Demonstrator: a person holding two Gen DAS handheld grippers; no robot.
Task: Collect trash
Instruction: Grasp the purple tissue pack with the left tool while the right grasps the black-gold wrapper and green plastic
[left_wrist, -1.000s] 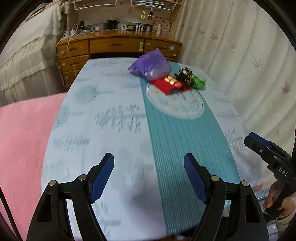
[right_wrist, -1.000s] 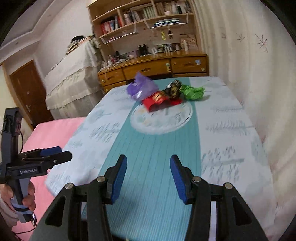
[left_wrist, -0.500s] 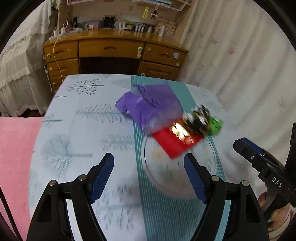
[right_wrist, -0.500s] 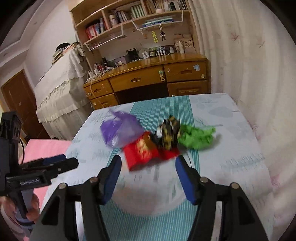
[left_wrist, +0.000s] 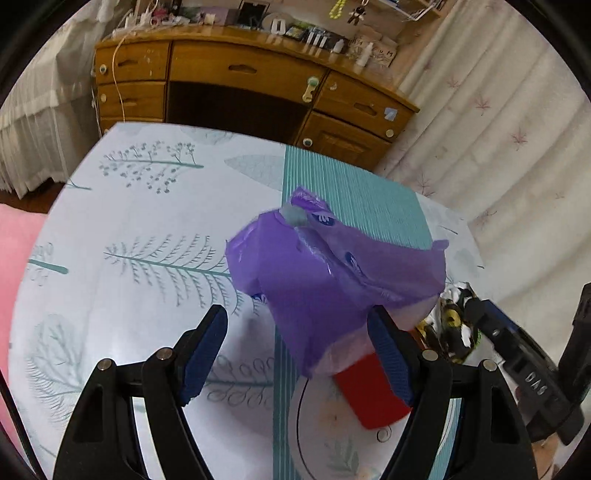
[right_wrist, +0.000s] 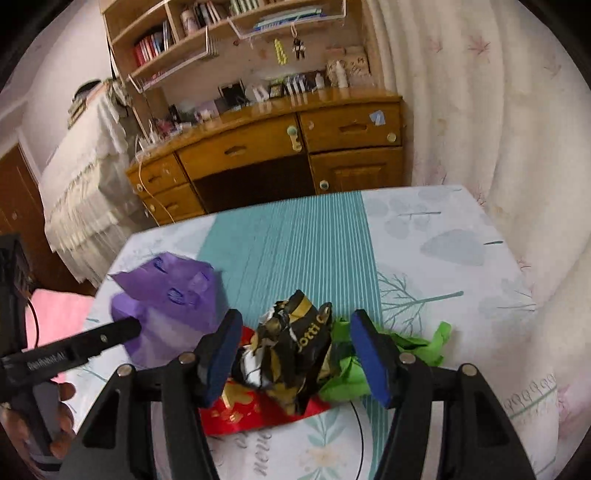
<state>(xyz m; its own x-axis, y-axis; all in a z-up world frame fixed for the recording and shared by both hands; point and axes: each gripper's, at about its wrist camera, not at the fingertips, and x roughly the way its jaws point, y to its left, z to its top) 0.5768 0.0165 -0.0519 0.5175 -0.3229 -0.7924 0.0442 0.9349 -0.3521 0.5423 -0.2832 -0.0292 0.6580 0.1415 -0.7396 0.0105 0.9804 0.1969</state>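
Observation:
A purple plastic bag (left_wrist: 332, 280) stands on the table, also in the right wrist view (right_wrist: 173, 306). Beside it lie a red packet (right_wrist: 240, 410), a crumpled black-and-gold wrapper (right_wrist: 295, 343) and a green wrapper (right_wrist: 417, 347). My left gripper (left_wrist: 297, 354) is open, its jaws on either side of the bag's near lower part, not closed on it. My right gripper (right_wrist: 295, 354) is open with the black-and-gold wrapper between its jaws. The red packet shows under the bag in the left wrist view (left_wrist: 373, 395).
The table (left_wrist: 129, 229) has a white and teal leaf-print cloth. A wooden desk (right_wrist: 277, 147) with drawers stands beyond its far edge. Curtains (right_wrist: 498, 129) hang on the right. A pink surface (left_wrist: 14, 243) lies left of the table.
Both grippers have moved forward across the table to the trash pile. The bag now sits between the left jaws and the black-and-gold wrapper between the right jaws.

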